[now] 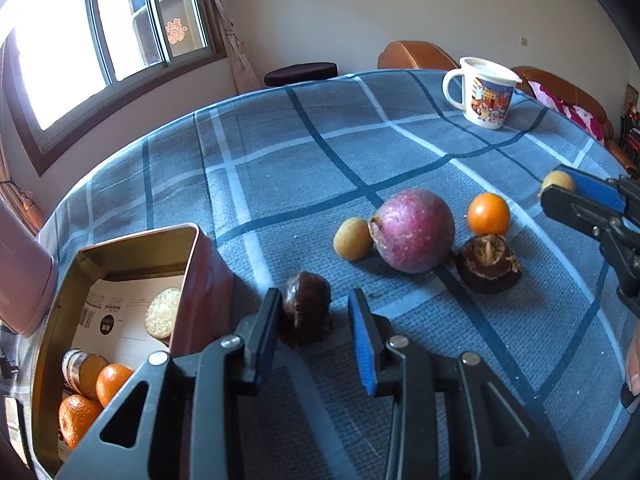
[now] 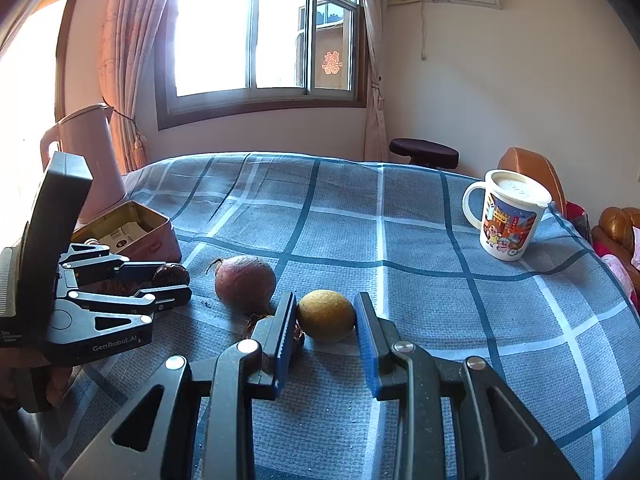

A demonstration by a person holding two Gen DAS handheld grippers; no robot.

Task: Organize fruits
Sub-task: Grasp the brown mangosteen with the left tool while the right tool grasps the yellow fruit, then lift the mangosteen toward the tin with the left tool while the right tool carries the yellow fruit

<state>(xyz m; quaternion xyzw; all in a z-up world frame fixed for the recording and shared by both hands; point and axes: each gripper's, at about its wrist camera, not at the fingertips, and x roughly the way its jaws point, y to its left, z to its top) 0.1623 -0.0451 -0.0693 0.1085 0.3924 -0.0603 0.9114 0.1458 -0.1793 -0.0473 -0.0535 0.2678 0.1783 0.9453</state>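
A dark brown fruit [image 1: 306,308] lies on the cloth between the pads of my left gripper [image 1: 315,294]. It touches the left pad, and a gap shows at the right pad, so the gripper is open. My right gripper [image 2: 325,301] is shut on a small yellow-brown fruit [image 2: 326,316] that rests on the table. Loose on the cloth lie a big purple-red fruit [image 1: 414,230], a tan fruit [image 1: 352,239], a small orange fruit [image 1: 489,214] and a second dark brown fruit [image 1: 488,266]. The open tin [image 1: 140,236] at the left holds two oranges [image 1: 114,382].
A cartoon mug [image 2: 510,216] stands at the table's far right. A pink jug [image 2: 92,160] stands behind the tin [image 2: 160,220]. The tin also holds a small jar and a biscuit. A dark stool [image 2: 424,154] and brown chairs stand beyond the far edge.
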